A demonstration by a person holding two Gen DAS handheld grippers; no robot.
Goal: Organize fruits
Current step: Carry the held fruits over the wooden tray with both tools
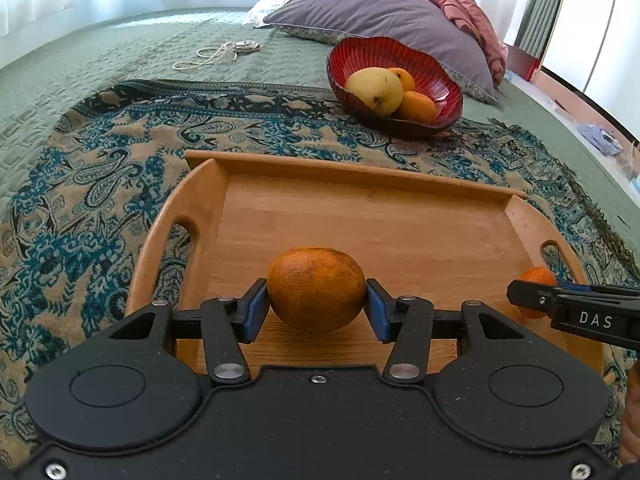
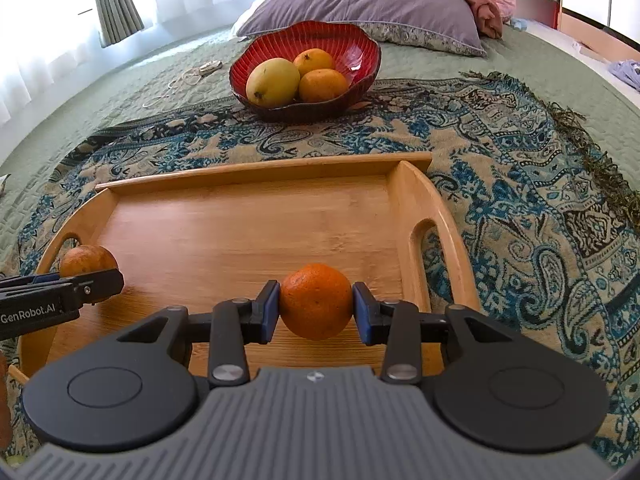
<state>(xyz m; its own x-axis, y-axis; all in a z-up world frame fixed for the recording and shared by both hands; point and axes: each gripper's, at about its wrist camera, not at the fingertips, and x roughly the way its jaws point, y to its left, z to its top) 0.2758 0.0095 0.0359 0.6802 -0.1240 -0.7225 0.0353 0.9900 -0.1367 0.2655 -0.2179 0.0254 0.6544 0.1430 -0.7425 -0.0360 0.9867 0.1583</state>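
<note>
A wooden tray [image 1: 360, 216] lies on a patterned throw [image 1: 80, 220] spread over a green bedspread [image 1: 100, 52]. Its floor is bare apart from the two fruits held over its near end. Beyond the tray's far rim, well apart, stands a red bowl [image 2: 352, 46] holding a yellow mango [image 2: 272, 82] and two oranges [image 2: 322, 85], all touching. Behind the bowl leans a purple pillow [image 1: 372, 8], with pink cloth [image 1: 468, 4] piled against it. A white cord [image 1: 204, 58] lies on the bedspread to the left of the bowl.

The left gripper [image 1: 316, 304] has its blue pads pressed on both sides of a dull orange [image 1: 316, 288], low over the tray. The right gripper [image 2: 316, 306] clamps a smaller, brighter orange [image 2: 316, 300] the same way, near the tray's right handle [image 2: 420, 256]. Nothing stands between either fruit and the tray floor.
</note>
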